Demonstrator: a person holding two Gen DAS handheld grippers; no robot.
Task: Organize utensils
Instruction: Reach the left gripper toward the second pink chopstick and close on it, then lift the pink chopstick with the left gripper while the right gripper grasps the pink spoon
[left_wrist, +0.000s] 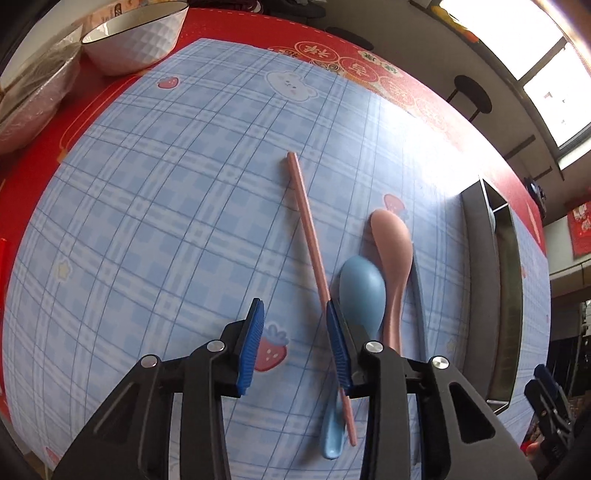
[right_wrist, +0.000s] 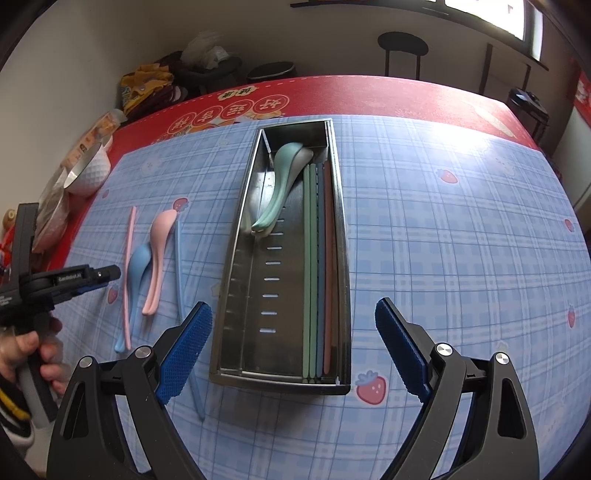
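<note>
Presently the left gripper stands partly open with nothing clamped; only cloth lies between its pads. Its right pad sits against the pink chopstick, which therefore lies at the edge of the gap, not centred. That chopstick's long axis runs away from the jaws, roughly along the pointing direction. Just beyond it lie the blue spoon and pink spoon, side by side. The right gripper hangs wide open over the near end of the steel tray, holding nothing. Judged nearer, the left hand should shift sideways to centre the chopstick.
</note>
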